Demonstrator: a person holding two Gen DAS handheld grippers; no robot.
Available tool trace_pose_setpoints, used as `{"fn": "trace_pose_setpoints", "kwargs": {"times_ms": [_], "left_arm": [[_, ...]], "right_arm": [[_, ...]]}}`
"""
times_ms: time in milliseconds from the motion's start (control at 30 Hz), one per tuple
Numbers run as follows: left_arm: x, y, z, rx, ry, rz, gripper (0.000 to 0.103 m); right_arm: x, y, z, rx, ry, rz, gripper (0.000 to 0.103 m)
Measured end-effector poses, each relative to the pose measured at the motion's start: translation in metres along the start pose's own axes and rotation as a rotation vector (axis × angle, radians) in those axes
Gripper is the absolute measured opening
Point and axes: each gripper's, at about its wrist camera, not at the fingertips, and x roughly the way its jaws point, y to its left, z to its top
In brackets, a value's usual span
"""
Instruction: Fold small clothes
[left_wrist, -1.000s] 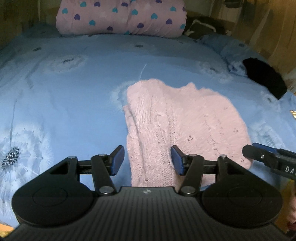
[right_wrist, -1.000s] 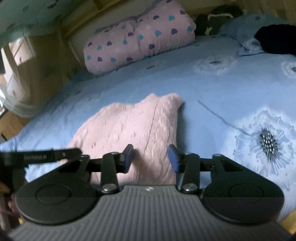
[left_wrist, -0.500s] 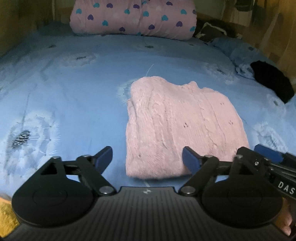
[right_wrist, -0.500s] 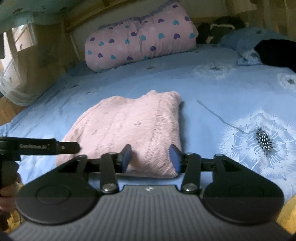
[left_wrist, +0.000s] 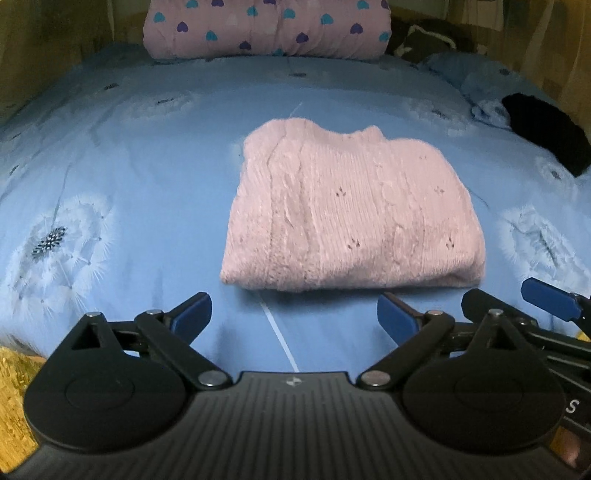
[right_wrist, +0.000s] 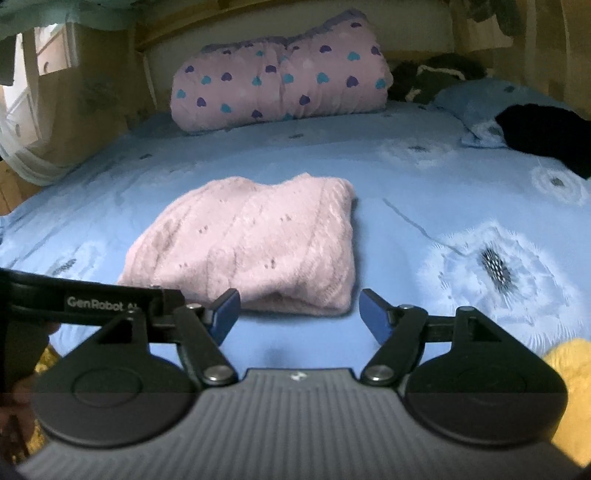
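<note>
Both claws are spreading apart with nothing between their blue pads: the left gripper (left_wrist: 294, 315) and the right gripper (right_wrist: 298, 314) hang just short of the near edge of the pink knit sweater (left_wrist: 351, 218), touching none of it. That sweater lies folded into a thick, rounded rectangle, cable-ribbed with small eyelet holes, on the blue dandelion-print bedsheet (left_wrist: 140, 192). Beyond the sweater sits a pink heart-print rolled quilt (left_wrist: 266, 29); far to its right, a black garment (left_wrist: 546, 133).
</note>
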Motion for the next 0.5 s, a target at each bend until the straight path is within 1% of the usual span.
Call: {"fn": "trace_pose_setpoints", "kwargs": {"times_ms": [167, 500], "left_arm": [[0.0050, -0.0022, -0.0028, -0.002, 0.018, 0.008, 0.098], [0.0098, -0.0011, -0.0013, -0.001, 0.032, 0.014, 0.098]], "right_arm": [[0.0040, -0.0054, -0.0062, 0.026, 0.029, -0.006, 0.073], [0.0076, -0.0032, -0.0086, 0.033, 0.046, -0.006, 0.073]]}}
